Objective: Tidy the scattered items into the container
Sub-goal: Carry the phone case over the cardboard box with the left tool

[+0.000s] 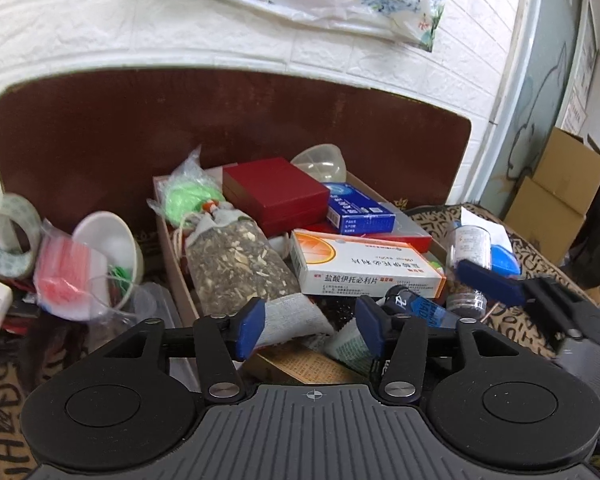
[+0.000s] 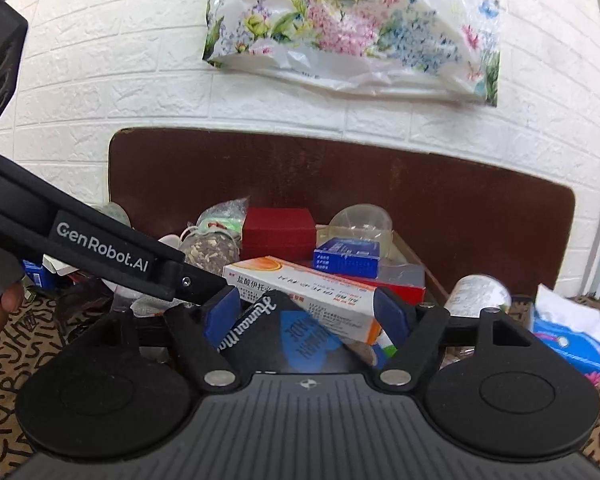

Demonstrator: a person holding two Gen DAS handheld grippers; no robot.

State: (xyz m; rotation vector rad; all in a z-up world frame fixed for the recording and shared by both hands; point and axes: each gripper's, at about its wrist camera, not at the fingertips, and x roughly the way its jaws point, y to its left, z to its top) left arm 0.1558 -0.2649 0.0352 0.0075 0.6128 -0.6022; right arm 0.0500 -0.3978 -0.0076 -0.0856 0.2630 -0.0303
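Home, floral bag (image 2: 352,36), medicine clutter (image 1: 364,264)

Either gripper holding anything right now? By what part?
Left gripper is open and holds nothing. A black blue-label pack fills the right gripper, apparently spanned across its sides; an actual clamp cannot be told.

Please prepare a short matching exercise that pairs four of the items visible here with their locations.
Items:
1. dark red square gift box
2. roll of clear packing tape
3. floral plastic bag
4. orange-and-white medicine carton

Places:
A. up against the white brick wall
B. outside the brown cardboard container, far left
C. at the back of the container
D. on top of the pile, near the container's front right

Pairs: 1-C, 2-B, 3-A, 4-D
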